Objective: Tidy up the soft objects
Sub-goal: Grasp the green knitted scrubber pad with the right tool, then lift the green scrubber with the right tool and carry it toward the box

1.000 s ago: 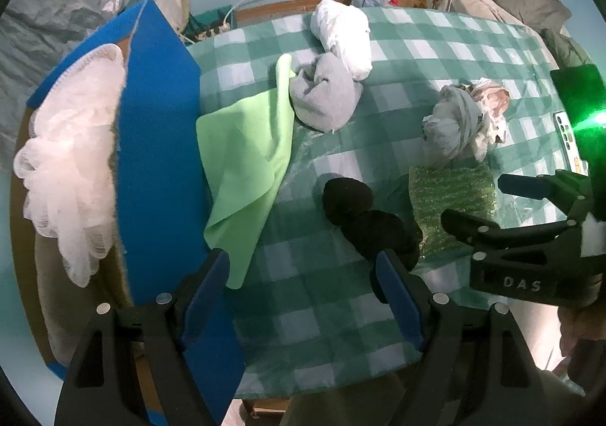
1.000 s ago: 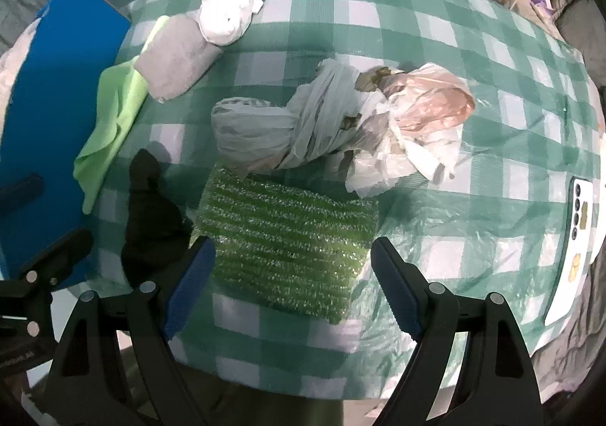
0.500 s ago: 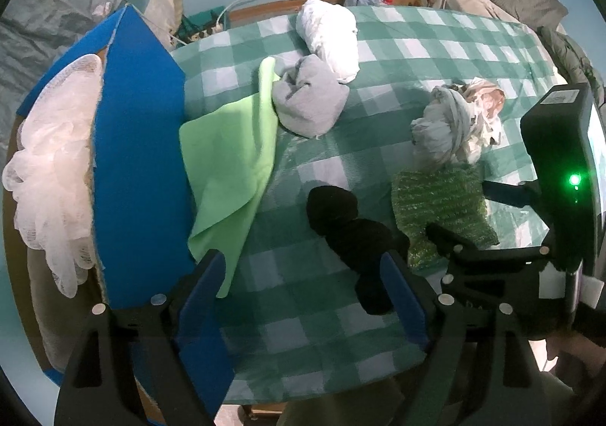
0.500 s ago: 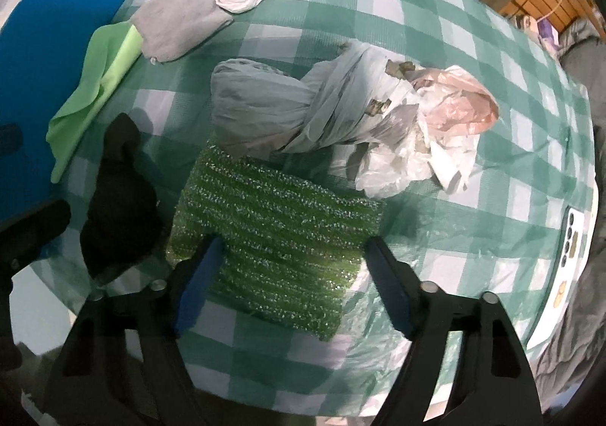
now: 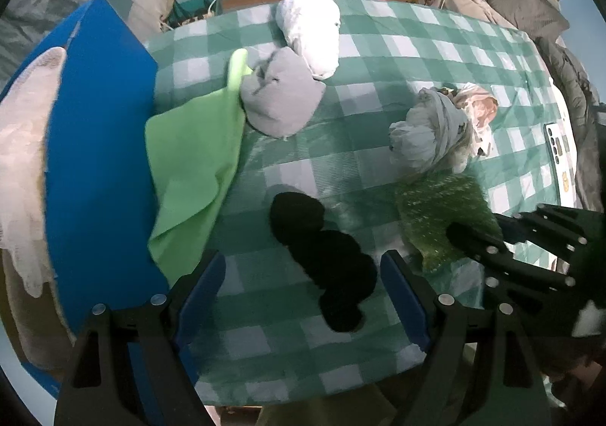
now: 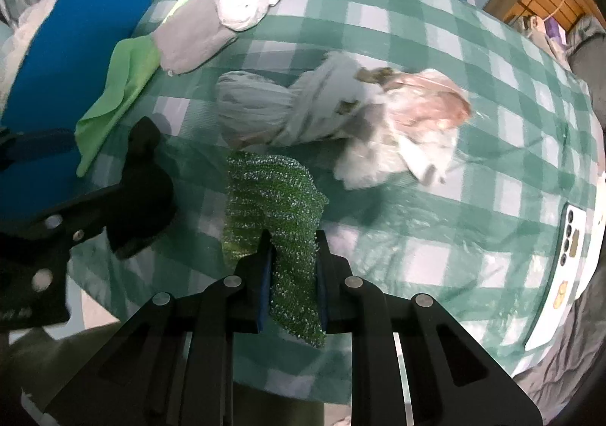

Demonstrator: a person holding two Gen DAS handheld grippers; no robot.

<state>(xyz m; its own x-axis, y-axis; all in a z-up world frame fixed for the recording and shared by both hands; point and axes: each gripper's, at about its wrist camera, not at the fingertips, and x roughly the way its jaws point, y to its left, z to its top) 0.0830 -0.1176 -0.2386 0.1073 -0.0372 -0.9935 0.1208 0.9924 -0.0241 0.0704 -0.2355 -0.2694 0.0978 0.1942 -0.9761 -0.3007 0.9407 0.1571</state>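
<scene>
My right gripper (image 6: 291,240) is shut on the near edge of a glittery green scrub cloth (image 6: 272,191), bunching it up; the cloth also shows in the left wrist view (image 5: 439,210). My left gripper (image 5: 303,270) is open, its fingers on either side of a black sock (image 5: 325,259) on the checked tablecloth. The sock also shows in the right wrist view (image 6: 146,191). A light green cloth (image 5: 193,161), a grey rolled cloth (image 5: 280,100), a white bundle (image 5: 310,28) and a knotted bunch of plastic bags (image 5: 435,130) lie further back.
A blue box (image 5: 98,145) holding a white mesh bath sponge (image 5: 19,161) stands at the table's left edge. A white remote (image 6: 568,236) lies at the right edge. A wooden shelf and a grey bed are behind the table.
My right gripper moved down and closed on the green scrub cloth, pulling it into a fold. My left gripper came closer to the black sock and stayed open.
</scene>
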